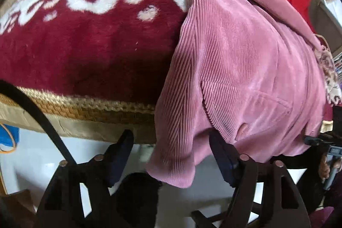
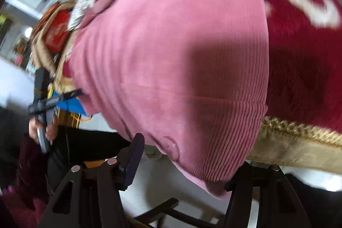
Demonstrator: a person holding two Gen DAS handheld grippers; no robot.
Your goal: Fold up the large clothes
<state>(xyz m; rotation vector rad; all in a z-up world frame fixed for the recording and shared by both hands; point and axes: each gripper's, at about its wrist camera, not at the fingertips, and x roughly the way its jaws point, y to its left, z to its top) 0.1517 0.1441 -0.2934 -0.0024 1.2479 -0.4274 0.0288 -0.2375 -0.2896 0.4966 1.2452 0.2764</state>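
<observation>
A pink corduroy jacket [image 1: 245, 61] lies on the bed, its hem hanging over the near edge. My left gripper [image 1: 171, 144] is open, fingers spread wide around the hem's left lower corner; the right finger [image 1: 222, 155] touches the cloth's underside. In the right wrist view the same jacket [image 2: 181, 57] fills the middle, blurred. My right gripper [image 2: 183, 161] is open, the hem's other corner hanging between its fingers; the right fingertip is hidden behind the cloth.
A red and white plush blanket [image 1: 89, 42] with a gold braided border [image 1: 85, 106] covers the bed. White floor [image 1: 42, 155] lies below the edge. The other hand-held gripper [image 2: 44, 99] shows at the left, with clutter behind it.
</observation>
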